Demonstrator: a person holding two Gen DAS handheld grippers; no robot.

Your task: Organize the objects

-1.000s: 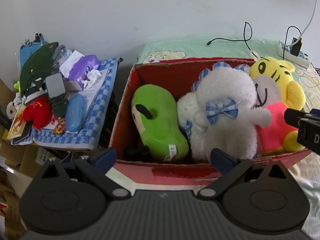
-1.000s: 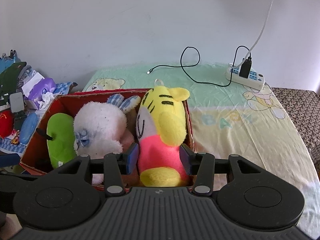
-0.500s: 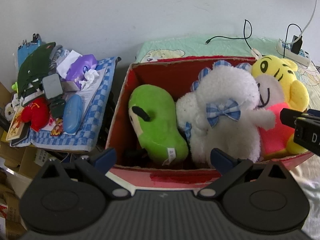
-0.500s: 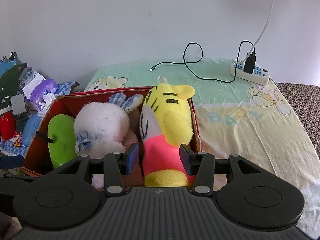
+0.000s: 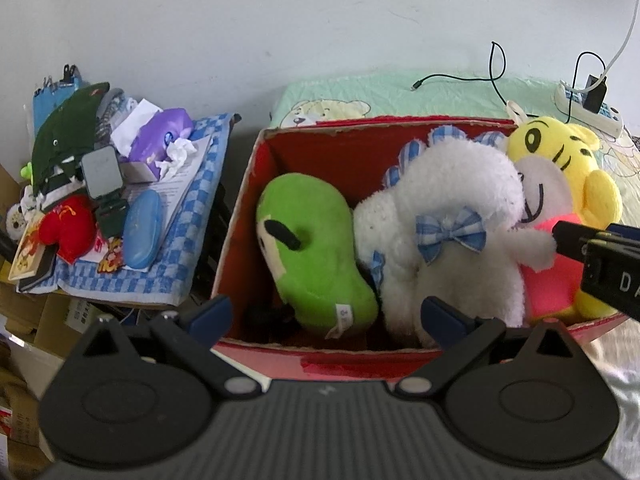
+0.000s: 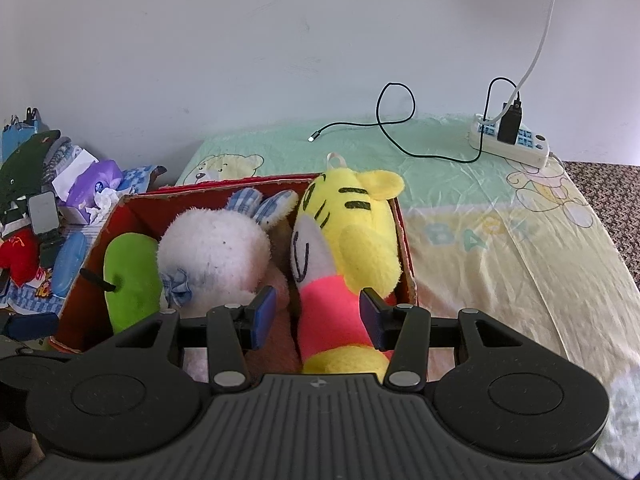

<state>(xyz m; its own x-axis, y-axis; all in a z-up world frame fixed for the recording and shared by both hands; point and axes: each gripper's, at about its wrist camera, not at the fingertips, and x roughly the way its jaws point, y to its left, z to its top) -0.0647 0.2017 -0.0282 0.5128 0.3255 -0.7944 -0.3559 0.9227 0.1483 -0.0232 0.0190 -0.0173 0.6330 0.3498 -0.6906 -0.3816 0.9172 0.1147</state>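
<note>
Now: yellow tiger plush, pink shirt, upright in red box | right jaws apart astride it | left jaws wide

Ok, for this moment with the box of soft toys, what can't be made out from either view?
- Box floor: both views, covered by the toys; a dark thing beside the green toy is in shadow.
- Yellow tiger feet: right wrist view, behind the right claw body.
- Right claw grip: the right pad sits at the tiger's side, contact unclear.
- Label on the green toy: too small to read.
- Side table pile: overlapping items.
</note>
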